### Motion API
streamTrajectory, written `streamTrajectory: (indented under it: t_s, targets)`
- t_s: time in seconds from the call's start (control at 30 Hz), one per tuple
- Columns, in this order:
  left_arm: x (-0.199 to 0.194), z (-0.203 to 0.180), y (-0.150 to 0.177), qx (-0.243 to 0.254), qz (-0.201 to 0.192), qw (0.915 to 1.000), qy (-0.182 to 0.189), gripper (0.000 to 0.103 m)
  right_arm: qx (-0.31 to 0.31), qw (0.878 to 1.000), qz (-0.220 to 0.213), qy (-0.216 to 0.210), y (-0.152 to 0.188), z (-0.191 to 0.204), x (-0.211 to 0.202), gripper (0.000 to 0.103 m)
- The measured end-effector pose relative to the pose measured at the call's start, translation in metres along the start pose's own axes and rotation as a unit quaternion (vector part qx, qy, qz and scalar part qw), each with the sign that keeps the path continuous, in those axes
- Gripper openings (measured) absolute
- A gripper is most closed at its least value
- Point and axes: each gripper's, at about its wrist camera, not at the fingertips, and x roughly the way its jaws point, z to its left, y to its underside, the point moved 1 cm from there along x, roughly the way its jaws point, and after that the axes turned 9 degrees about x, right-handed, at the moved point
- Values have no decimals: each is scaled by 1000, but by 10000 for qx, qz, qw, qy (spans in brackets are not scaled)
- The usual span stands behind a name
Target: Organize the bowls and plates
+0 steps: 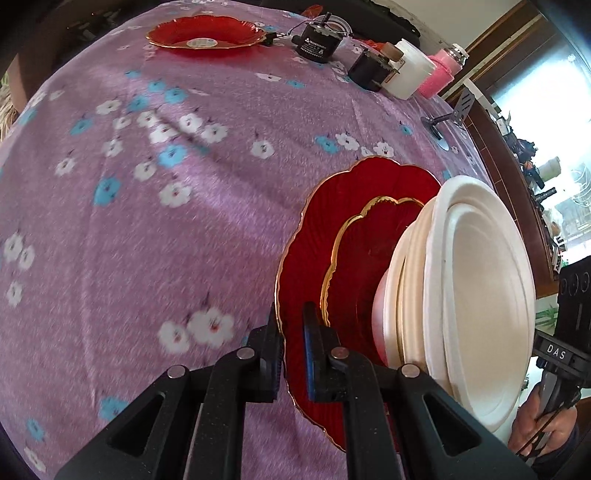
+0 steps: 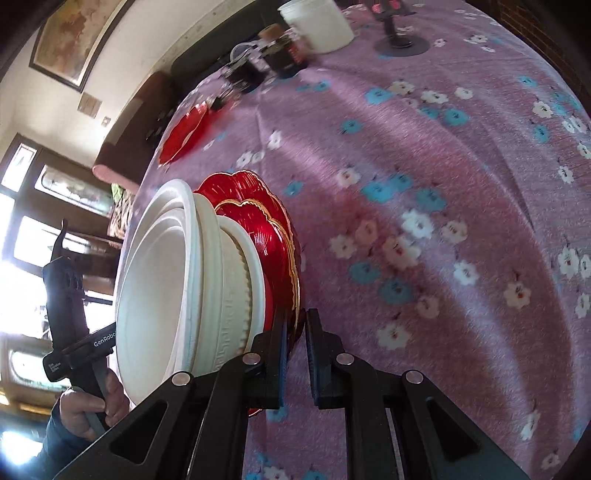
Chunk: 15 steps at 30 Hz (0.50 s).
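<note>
A stack hangs tilted over the purple flowered tablecloth (image 1: pixel 147 221), carried between both grippers. Its base is a large red scalloped plate (image 1: pixel 332 229) with a gold rim. On that lies a smaller red plate (image 1: pixel 362 258), then nested white bowls (image 1: pixel 480 295). My left gripper (image 1: pixel 293 358) is shut on the large plate's rim. My right gripper (image 2: pixel 297 354) is shut on the opposite rim of the same large red plate (image 2: pixel 236 188), beside the white bowls (image 2: pixel 159 277). Another red plate (image 1: pixel 207 33) lies flat at the table's far side and shows as the far red plate (image 2: pixel 184 133) in the right wrist view.
Along the far edge stand a white jar (image 1: pixel 410 70), a pink jar (image 1: pixel 441 72), small black motors (image 1: pixel 316 42) and a black stand (image 1: pixel 447 118). A hand (image 1: pixel 535 417) holds the other gripper's handle. Windows and a framed picture (image 2: pixel 74 40) lie beyond the table.
</note>
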Motion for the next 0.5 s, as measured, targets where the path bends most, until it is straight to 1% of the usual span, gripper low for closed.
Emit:
streamTrajectory:
  t_s: [0.2,0.33,0.5]
  targets:
    - [7,-1,-13,-61,-32,10000,-60,7,78,9999,-81,17,-10,-5,0,10]
    - [10,-5,-22,35,-84,9995,-296,8,-14,9998,-120,149,-16,0,6,10]
    - [15,-4,-33,-43,-103,9995,-288,9,-5,9997,-171,184,-25,2,10,10]
